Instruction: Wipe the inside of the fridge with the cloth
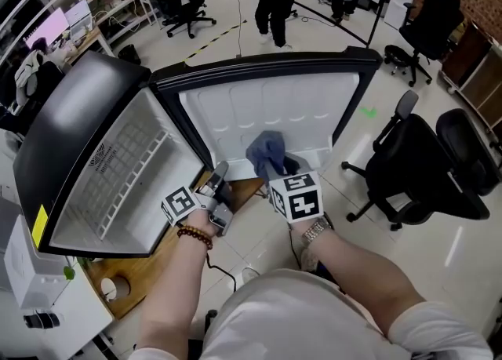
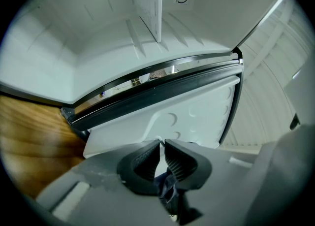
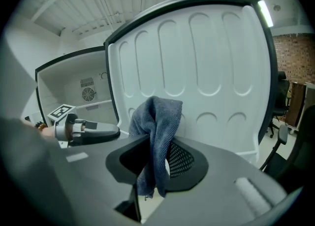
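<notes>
blue-grey cloth (image 3: pixel 157 116) is hanging clamped in the right hand-held gripper (image 3: pixel 158 147), just before the open fridge door (image 3: pixel 197 72), seemingly ready for wiping; the left hand-held gripper (image 2: pixel 162 146) is idling closed and empty beside that door.

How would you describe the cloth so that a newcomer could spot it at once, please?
Find the black fridge, whose open door shows a white inner panel with oval embossing. In front of that panel's lower part is the cloth, pinched in the right hand-held gripper. It is the only soft, blue-grey thing against the hard white plastic.
</notes>
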`<state>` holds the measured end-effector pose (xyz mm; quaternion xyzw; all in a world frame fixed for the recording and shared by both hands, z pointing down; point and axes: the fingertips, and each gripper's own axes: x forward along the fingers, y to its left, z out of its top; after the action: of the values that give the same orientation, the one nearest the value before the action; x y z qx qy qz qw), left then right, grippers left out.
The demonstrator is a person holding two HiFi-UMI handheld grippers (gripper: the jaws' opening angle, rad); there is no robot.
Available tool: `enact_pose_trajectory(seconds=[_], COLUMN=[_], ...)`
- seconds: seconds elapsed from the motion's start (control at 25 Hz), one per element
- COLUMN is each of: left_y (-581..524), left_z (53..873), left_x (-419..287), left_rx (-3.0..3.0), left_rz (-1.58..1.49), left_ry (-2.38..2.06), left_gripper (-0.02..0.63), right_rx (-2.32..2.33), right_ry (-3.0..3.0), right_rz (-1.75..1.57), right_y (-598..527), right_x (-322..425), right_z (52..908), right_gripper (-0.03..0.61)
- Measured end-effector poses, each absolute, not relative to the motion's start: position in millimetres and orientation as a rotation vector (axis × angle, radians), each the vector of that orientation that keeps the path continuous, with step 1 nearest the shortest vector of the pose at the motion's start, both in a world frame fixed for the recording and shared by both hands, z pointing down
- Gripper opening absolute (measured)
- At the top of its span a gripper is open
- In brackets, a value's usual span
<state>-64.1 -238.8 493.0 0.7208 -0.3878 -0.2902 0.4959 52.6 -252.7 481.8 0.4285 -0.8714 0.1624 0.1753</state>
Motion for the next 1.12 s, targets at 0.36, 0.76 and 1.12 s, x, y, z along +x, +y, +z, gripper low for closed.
enact_pose_trajectory(seconds=[0.36, 0.76, 1.12], left_y=[-239.1, -239.3, -239.6], left_z=[492.5, 493.3, 499.6], left_x=[-63.8, -65.4, -70.0], left_rx=[1.740, 1.733, 1.719], left_rz=[-0.709, -0.722, -0.698], left_ry=[-0.950, -0.972, -1.011], left_gripper=[0.037, 0.037, 0.037], right_rx=[1.328, 1.448, 1.516], right_ry=[-2.417, -2.337, -2.307], right_rz=[0.474, 0.467, 0.477], right_y=[-263.2, -275.7, -281.2], right_x=[105.9, 173.6, 202.8], right_z=[482.8, 485.5, 485.2], right_gripper=[0.091, 0.091, 0.091])
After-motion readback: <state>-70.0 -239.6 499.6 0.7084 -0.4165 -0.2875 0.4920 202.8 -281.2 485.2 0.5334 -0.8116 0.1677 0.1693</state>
